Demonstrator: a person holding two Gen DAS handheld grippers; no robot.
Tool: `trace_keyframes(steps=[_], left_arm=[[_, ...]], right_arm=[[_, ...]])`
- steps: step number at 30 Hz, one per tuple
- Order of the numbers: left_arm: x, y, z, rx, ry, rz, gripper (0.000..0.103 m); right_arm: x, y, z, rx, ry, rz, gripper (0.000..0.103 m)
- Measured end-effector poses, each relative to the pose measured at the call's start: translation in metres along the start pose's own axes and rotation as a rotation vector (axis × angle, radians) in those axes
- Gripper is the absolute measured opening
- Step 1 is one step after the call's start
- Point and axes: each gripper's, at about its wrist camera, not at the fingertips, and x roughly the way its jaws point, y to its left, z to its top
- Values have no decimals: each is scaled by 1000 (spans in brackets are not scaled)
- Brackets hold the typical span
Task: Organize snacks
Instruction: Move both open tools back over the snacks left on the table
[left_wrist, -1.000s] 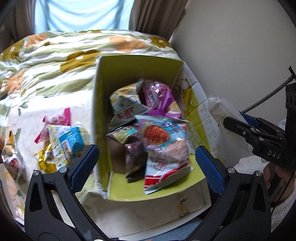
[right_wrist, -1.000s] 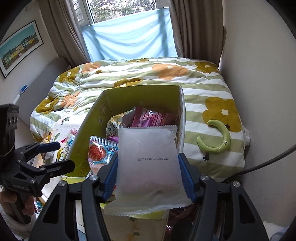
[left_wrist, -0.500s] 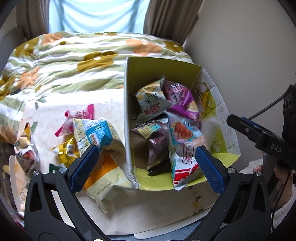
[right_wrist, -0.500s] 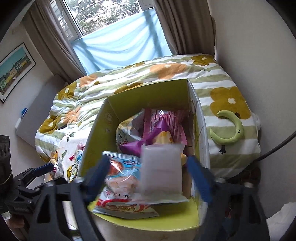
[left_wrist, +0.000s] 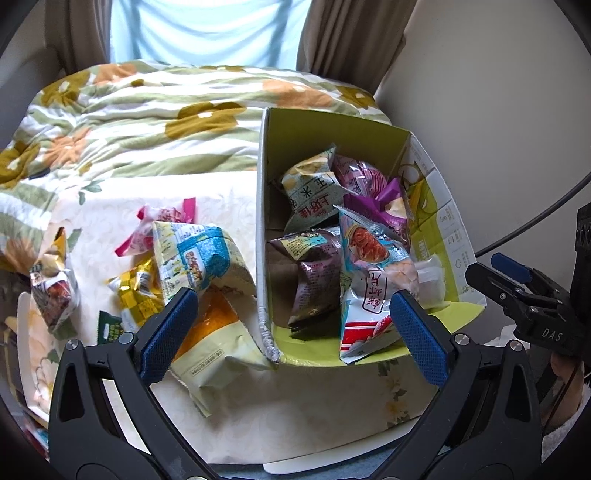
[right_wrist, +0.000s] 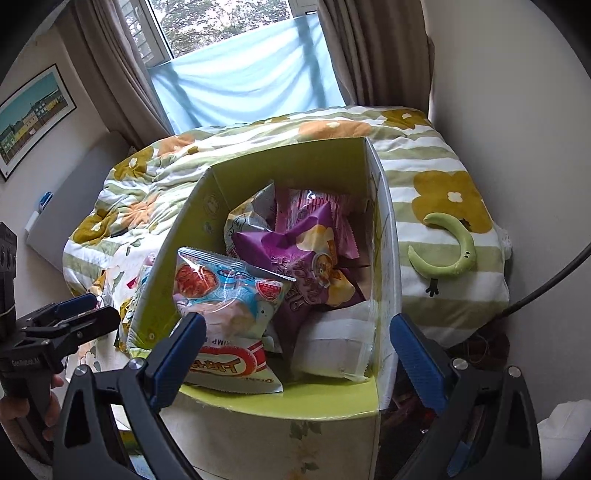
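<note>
A green cardboard box (left_wrist: 284, 136) (right_wrist: 207, 206) stands on the table and holds several snack packets. A white translucent packet (right_wrist: 338, 338) lies in its near right corner, also seen in the left wrist view (left_wrist: 430, 280). My right gripper (right_wrist: 297, 349) is open and empty just above the box's near edge. My left gripper (left_wrist: 291, 332) is open and empty, over the box's left wall. Loose snacks lie left of the box: a blue-and-cream bag (left_wrist: 199, 258), an orange-and-cream bag (left_wrist: 214, 343), a pink packet (left_wrist: 159, 225) and a yellow one (left_wrist: 138, 291).
The table has a floral cloth (left_wrist: 295, 413). A bed with a flowered quilt (left_wrist: 147, 122) lies behind it. A green crescent toy (right_wrist: 452, 251) rests on the quilt right of the box. A wall stands to the right.
My right gripper opened and dropped the white packet into the box, then drew back. My left gripper swung left, bringing the loose snacks into view.
</note>
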Motion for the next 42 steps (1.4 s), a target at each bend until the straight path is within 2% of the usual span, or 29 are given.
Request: trace_keyframes(steps=[12,21,23,31,38,42], left_arm=[[-59,21,0,-7,-118,80,102],[-102,91,-8,-13,-174,172,102],[-110,114,-10,-24,-166,185,102],[-121,217,-21,-77,-96,144,102],[-108,289,-30,-125,-33,74,102],[-84,325,-29,-139,23,29,102]], right_arm=[[-32,45,16,-92,-49,17,99],[-52,107,17,-87,-130,8,99],[-51,124,15,-79,-129,9,99],[-29,200,-5,-49,-104,11,99],[10,262,-25,-49,-55,5,99],[41,289,-38,-53,-28,1,99]])
